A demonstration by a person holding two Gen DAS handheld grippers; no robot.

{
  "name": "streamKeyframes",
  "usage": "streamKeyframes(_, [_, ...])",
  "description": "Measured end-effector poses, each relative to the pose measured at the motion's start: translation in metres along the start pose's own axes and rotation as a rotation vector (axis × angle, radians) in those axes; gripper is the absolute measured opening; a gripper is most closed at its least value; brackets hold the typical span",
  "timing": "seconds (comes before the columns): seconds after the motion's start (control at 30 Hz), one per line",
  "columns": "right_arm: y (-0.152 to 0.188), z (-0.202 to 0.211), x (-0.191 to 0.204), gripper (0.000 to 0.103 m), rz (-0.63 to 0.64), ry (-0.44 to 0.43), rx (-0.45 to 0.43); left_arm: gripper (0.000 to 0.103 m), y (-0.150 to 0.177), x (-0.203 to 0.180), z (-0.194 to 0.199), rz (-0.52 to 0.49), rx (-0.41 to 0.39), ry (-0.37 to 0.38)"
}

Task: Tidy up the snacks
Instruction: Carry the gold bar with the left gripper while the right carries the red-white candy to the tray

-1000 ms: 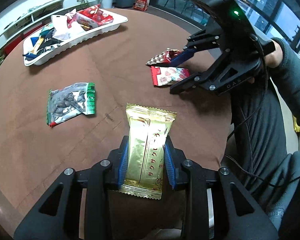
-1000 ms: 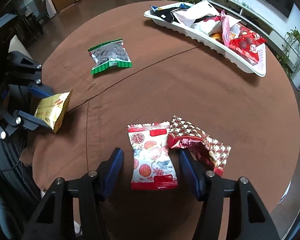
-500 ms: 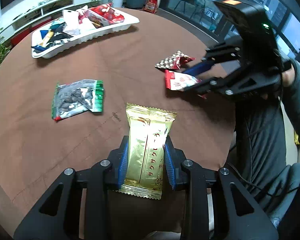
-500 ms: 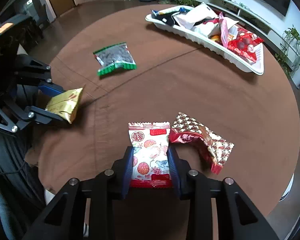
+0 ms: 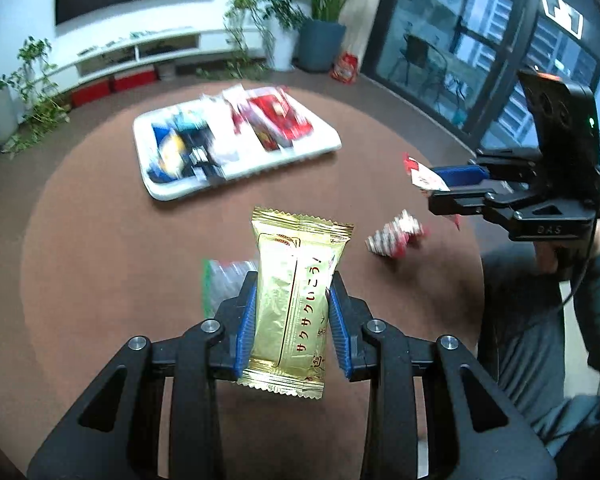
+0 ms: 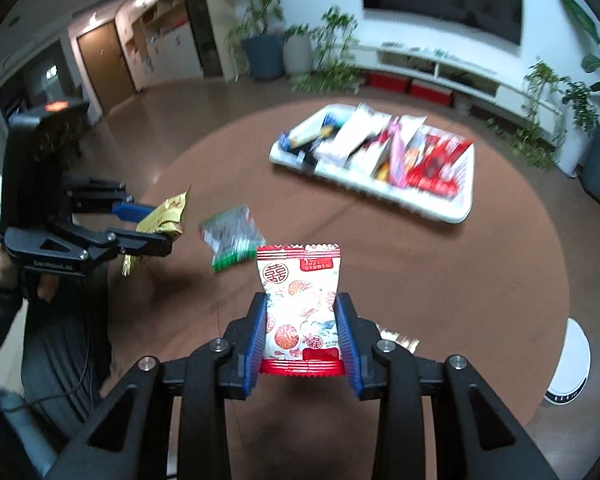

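Clearly the carry step is in hand: both grippers hold a snack in the air above the brown worktop [image 5: 100, 240], with the white tray [image 5: 332, 146] of sorted packets well ahead. The left gripper [image 5: 292, 320] has its jaws clenched on a gold bar [image 5: 296, 296]; the bar's long axis runs along the fingers, pointing forward toward the tray, and it leans a little to the right at its far end. The right gripper [image 6: 302, 330] has its jaws clenched on a red-and-white pouch [image 6: 300, 304], upright in the grip with its crimped top forward. A green bag [image 6: 232, 240] and a red patterned wrapper [image 5: 396, 234] lie loose on the worktop. Next, I judge, each hand must reach over the tray rim and release its snack into a free spot among the packets.
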State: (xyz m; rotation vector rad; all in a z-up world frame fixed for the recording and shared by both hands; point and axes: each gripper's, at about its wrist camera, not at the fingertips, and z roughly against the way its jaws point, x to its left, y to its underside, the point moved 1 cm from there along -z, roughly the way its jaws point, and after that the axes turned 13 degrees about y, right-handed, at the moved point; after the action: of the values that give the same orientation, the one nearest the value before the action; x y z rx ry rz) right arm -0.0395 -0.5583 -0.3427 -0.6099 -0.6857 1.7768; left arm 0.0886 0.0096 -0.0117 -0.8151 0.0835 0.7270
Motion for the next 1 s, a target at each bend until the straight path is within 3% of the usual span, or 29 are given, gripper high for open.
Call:
streamKeyframes(0.23, [-0.058, 0.006, -0.03, 0.036, -0.098, 0.06, -0.133, 0.03, -0.076, 0.042, 0.017, 0.064, -0.133, -0.051])
streamKeyframes(0.47, [-0.126, -0.03, -0.072, 0.036, -0.202, 0.144, -0.22, 0.03, -0.141, 0.095, 0.006, 0.126, -0.187, -0.126])
streamKeyframes(0.7, [-0.163, -0.118, -0.085, 0.036, -0.18, 0.169, -0.151, 0.03, -0.172, 0.13, -0.053, 0.131, -0.108, -0.175])
streamKeyframes(1.0, [-0.158, -0.188, -0.077, 0.036, -0.099, 0.212, -0.062, 0.03, -0.164, 0.158, -0.112, 0.156, -0.063, -0.193])
